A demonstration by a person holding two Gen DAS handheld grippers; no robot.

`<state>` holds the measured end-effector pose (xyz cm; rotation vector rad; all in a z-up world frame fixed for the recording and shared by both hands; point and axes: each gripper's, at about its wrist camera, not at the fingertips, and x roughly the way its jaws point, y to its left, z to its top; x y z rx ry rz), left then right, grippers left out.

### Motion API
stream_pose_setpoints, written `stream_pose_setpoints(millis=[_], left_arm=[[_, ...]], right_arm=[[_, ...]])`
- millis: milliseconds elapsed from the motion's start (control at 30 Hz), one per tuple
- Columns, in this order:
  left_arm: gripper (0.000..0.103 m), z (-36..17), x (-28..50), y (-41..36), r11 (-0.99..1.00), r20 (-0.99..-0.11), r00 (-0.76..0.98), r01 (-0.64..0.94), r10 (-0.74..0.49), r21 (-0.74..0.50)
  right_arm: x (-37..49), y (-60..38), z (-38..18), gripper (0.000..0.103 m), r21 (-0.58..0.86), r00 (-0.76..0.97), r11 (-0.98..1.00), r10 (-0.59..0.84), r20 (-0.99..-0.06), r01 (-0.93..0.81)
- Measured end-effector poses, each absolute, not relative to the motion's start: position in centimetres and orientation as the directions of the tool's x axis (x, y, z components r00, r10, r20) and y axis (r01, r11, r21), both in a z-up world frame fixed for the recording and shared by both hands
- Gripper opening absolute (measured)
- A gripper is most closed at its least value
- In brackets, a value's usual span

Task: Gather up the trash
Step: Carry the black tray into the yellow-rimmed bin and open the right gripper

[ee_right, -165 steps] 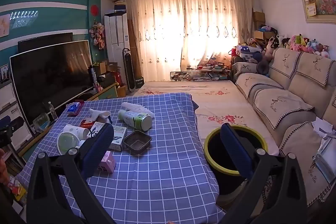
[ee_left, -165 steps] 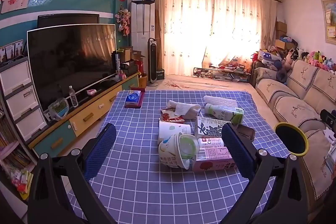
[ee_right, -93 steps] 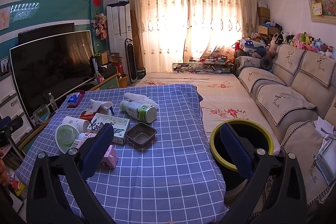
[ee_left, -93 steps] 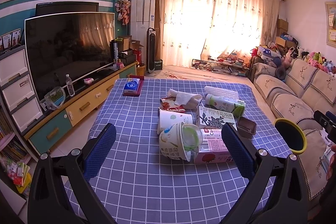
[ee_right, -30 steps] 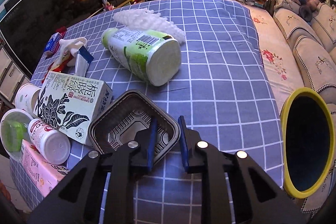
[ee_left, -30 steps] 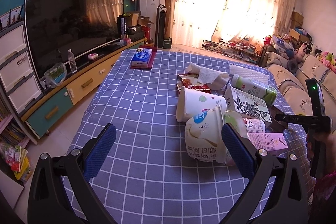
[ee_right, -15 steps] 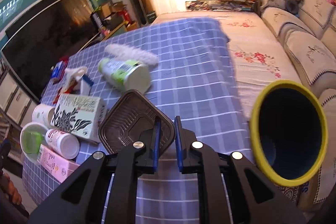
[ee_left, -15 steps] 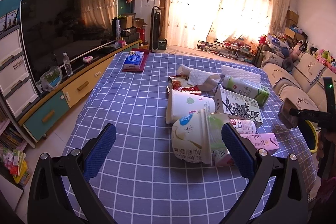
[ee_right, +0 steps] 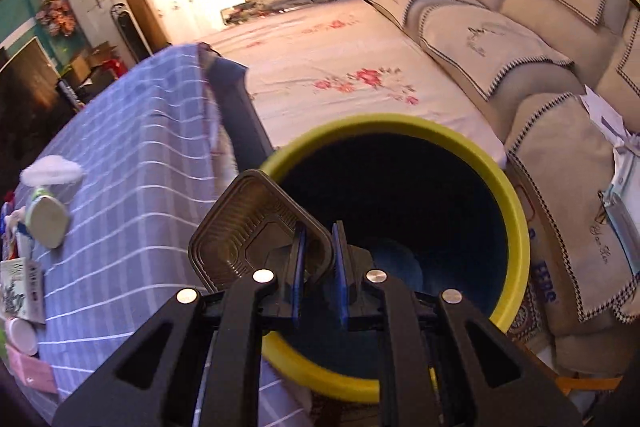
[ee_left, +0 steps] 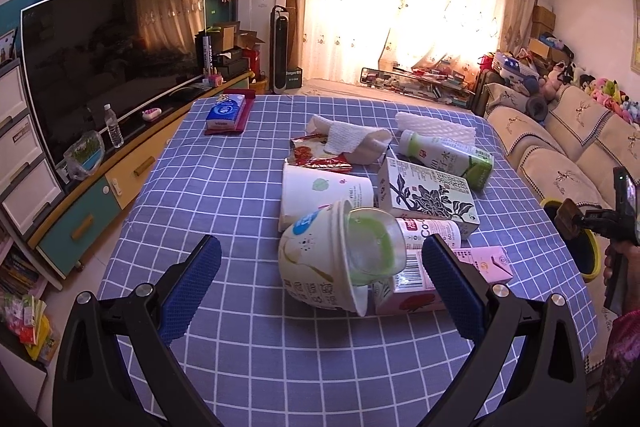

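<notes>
My right gripper (ee_right: 318, 247) is shut on the rim of a black plastic tray (ee_right: 248, 227) and holds it over the left edge of a yellow-rimmed trash bin (ee_right: 516, 227); the tray also shows in the left wrist view (ee_left: 567, 217). My left gripper (ee_left: 320, 267) is open and empty above the table's near end, facing a heap of trash: a white tub (ee_left: 320, 267), paper cup (ee_left: 320, 193), black-and-white carton (ee_left: 428, 195), pink carton (ee_left: 472, 273), green bottle (ee_left: 444, 157), tissue (ee_left: 344, 139).
The table has a blue checked cloth (ee_left: 224, 187). A tissue pack (ee_left: 226, 111) lies at its far left. A TV (ee_left: 108, 39) and cabinet stand left, a sofa (ee_right: 500, 39) right. The bin stands on the floor between table and sofa.
My right gripper shut on the black tray, lifted it off the table and swung it right over the bin. My left gripper moved a little nearer the trash heap.
</notes>
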<state>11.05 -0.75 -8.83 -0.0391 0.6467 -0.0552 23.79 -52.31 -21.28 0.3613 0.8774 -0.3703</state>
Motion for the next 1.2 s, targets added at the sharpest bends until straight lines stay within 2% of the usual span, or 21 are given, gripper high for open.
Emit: stream_pose_setpoints(millis=[67,100,133,167,300,433,833,1067,1200], left_arm=[[0.099,-8.9,11.2,-1.2,0.998,-0.605,0.794,0.044,-0.065,-0.049],[0.099,-9.0,11.4,-1.4,0.998,-0.608,0.791,0.047,-0.066,-0.047],[0.099,-9.0,11.5,-1.6,0.998,-0.611,0.789,0.051,-0.069,-0.047],[0.099,-9.0,11.5,-1.7,0.997,-0.612,0.788,0.054,-0.071,-0.045],[0.099,-9.3,11.9,-2.3,0.997,-0.621,0.781,0.06,-0.072,-0.039],[0.099,-9.5,12.2,-2.9,0.994,-0.633,0.767,0.089,-0.11,-0.065],[0.099,-9.7,12.3,-2.9,0.99,-0.641,0.755,0.102,-0.138,-0.092],[0.097,-8.4,12.8,-3.4,0.984,-0.621,0.765,0.162,-0.171,-0.072],[0.097,-7.2,15.7,-2.8,0.988,-0.633,0.762,0.149,-0.134,-0.03]], right_arm=[[23.8,-53.3,-22.4,0.015,0.141,0.567,0.865,-0.184,-0.803,0.481],[24.0,-53.7,-22.9,0.019,0.13,0.551,0.86,-0.194,-0.812,0.494],[23.9,-54.1,-23.3,0.03,0.125,0.544,0.855,-0.2,-0.815,0.503],[23.9,-54.4,-23.7,0.037,0.127,0.542,0.849,-0.205,-0.815,0.513],[23.4,-55.0,-24.1,0.038,0.13,0.545,0.839,-0.218,-0.809,0.528],[22.9,-54.5,-23.5,0.043,0.144,0.573,0.847,-0.211,-0.792,0.512],[23.2,-52.4,-22.2,0.044,0.144,0.606,0.877,-0.19,-0.772,0.459],[23.5,-51.8,-22.0,0.045,0.142,0.61,0.885,-0.181,-0.772,0.443],[23.3,-51.5,-21.7,0.045,0.144,0.619,0.889,-0.179,-0.765,0.435]])
